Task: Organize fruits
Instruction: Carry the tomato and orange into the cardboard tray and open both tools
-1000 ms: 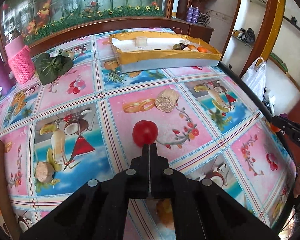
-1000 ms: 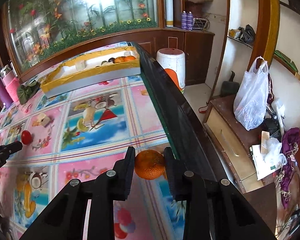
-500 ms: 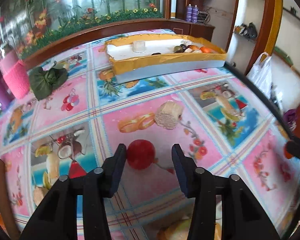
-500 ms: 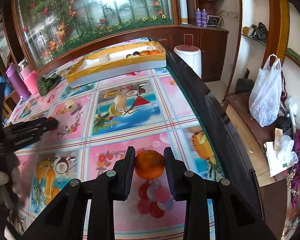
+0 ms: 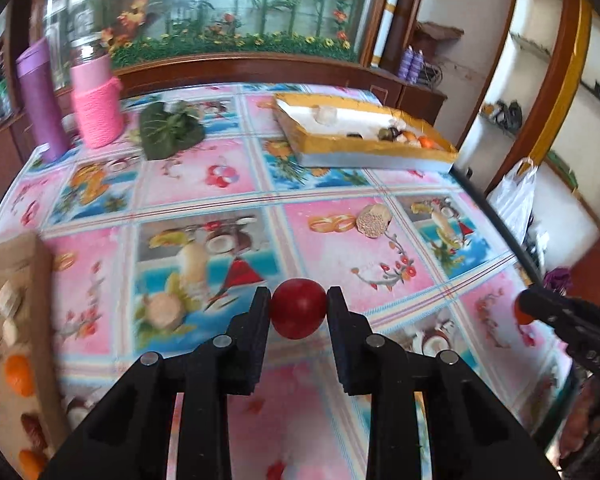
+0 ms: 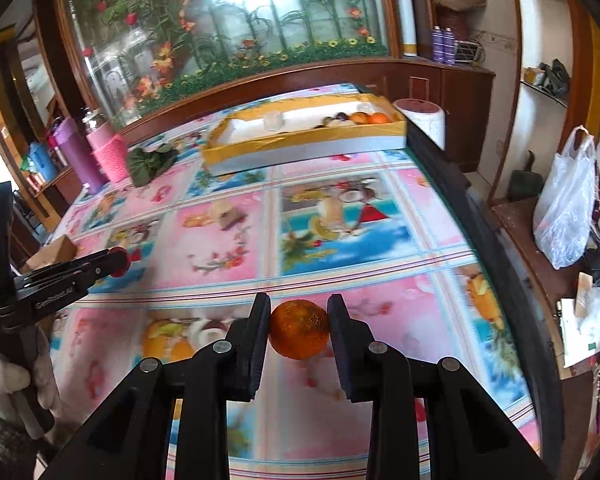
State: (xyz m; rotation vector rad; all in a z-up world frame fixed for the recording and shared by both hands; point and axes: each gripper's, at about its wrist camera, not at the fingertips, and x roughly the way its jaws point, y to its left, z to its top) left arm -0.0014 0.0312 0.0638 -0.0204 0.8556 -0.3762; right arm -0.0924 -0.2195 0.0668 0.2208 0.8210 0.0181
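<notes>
My left gripper (image 5: 299, 310) is shut on a red tomato-like fruit (image 5: 298, 314), held above the patterned tablecloth (image 5: 228, 184). My right gripper (image 6: 299, 326) is shut on an orange (image 6: 299, 334). The left gripper also shows in the right wrist view (image 6: 116, 262) with the red fruit (image 6: 126, 262) at its tip. The right gripper shows at the right edge of the left wrist view (image 5: 526, 310), with a bit of orange at its tip. A yellow-rimmed tray (image 5: 380, 156) with several fruits stands at the far right of the table; it also shows in the right wrist view (image 6: 300, 146).
A beige porous chunk (image 5: 374, 220) lies mid-table. A green leafy bundle (image 5: 172, 130), a pink knitted holder (image 5: 98, 114) and a purple bottle (image 5: 42, 96) stand at the far left. A cardboard box (image 5: 12, 320) with fruit pieces is at my near left. The table's dark edge (image 6: 480, 216) runs along the right.
My left gripper opened around the red fruit, then shut on it and swung left with it. My right gripper kept hold of the orange and moved left over the table.
</notes>
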